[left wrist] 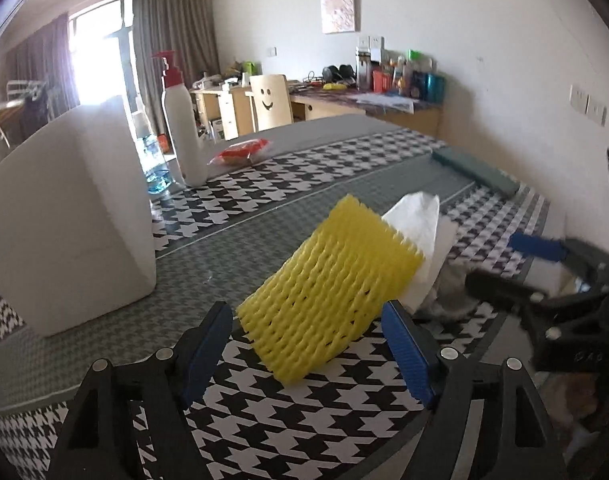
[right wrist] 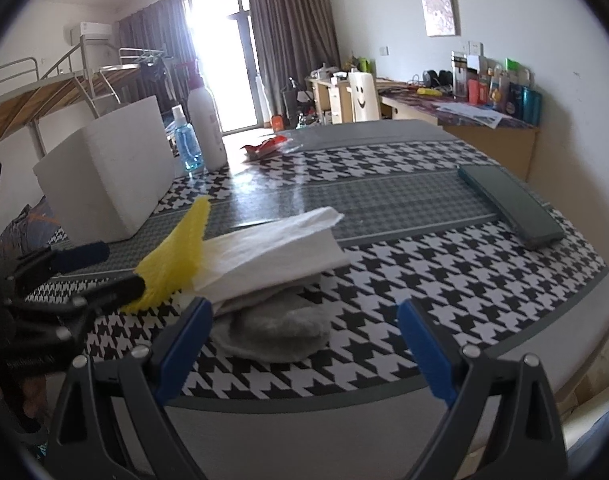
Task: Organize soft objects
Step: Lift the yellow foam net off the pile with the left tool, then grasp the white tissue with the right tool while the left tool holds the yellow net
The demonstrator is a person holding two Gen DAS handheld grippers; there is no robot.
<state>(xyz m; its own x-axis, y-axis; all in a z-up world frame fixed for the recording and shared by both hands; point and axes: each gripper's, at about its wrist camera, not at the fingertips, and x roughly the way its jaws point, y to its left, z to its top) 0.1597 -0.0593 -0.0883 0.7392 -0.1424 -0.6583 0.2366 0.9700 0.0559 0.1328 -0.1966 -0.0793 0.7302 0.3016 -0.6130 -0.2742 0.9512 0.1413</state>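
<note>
The left gripper [left wrist: 306,332] has its blue fingers [left wrist: 206,344] spread wide at the bottom of the left wrist view, and the yellow foam net sleeve [left wrist: 328,292] stands tilted between them, its lower edge on the houndstooth desk [left wrist: 264,432]; the pads do not press on it. Its upper end leans against a folded white tissue sheet [left wrist: 418,220] just behind it, in the centre of the frame. In the right wrist view that same white sheet lies across the middle of the frame on top of a grey fuzzy cloth [right wrist: 272,332], with the yellow sleeve propped at its left end. The right gripper [right wrist: 304,340] sits low in the right wrist view with its fingers [right wrist: 184,348] also wide apart, the grey cloth just ahead of the left one and nothing pinched. To the upper left in both views stands a white foam box [left wrist: 64,216], with a tall white pump bottle [left wrist: 182,128] and a small blue spray bottle [right wrist: 186,140] beside it. A red packet [left wrist: 242,152] lies farther back near the centre, and a dark green flat case [right wrist: 512,204] rests toward the right edge of the desk.
</note>
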